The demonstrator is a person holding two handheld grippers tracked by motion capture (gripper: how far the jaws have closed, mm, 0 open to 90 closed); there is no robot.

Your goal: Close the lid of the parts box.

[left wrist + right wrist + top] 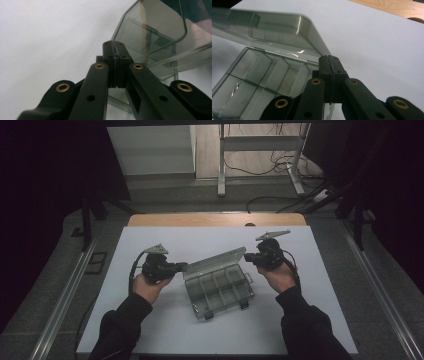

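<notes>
Organizer box [220, 290] open between closed grippers

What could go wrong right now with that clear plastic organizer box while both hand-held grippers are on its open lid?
Likely risks:
1. The left hand-held gripper and right hand-held gripper each seem to pinch a corner of the raised lid. Uneven pulling might twist the thin plastic or strain its hinge.
2. The box sits loose on the white table, so it may slide or lift.
3. Small metal bits in one compartment could spill.
</notes>
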